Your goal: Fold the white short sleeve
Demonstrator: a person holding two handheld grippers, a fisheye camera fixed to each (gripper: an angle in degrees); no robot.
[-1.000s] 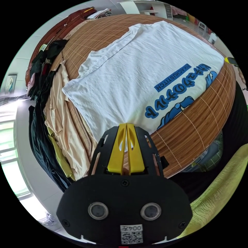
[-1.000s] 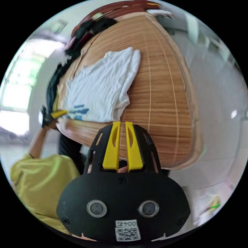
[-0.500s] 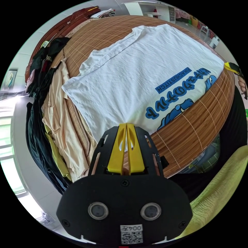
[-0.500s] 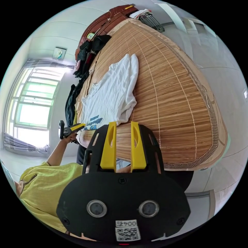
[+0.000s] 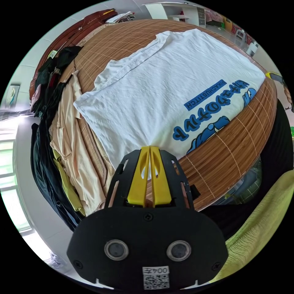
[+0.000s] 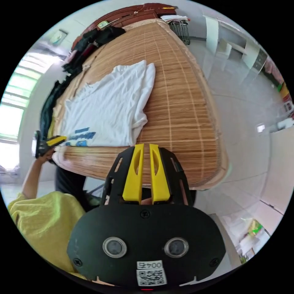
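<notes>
The white short sleeve [image 5: 159, 92] bears blue lettering, lying on a tan slatted bamboo mat [image 6: 180, 116]. Left of the yellow-jawed left gripper [image 5: 149, 150] hang beige and black clothes [image 5: 70, 147].

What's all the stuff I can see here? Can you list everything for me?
T-shirt: one, white with blue print, lying flat on the mat, near its front edge.
Bamboo mat: one, tan-brown, covering the bed.
Pile of clothes: one heap, beige, black and yellow-green, hanging along the mat's side edge.
Headboard: one, dark red-brown wood, at the far end of the bed.
Window: one, bright, beyond the clothes pile.
Shelf unit: one, white, against the far wall.
Left tool: yellow jaws together on the T-shirt's near hem.
Right tool: yellow jaws slightly apart, at the T-shirt's near corner.
Person's sleeve: yellow-green.
</notes>
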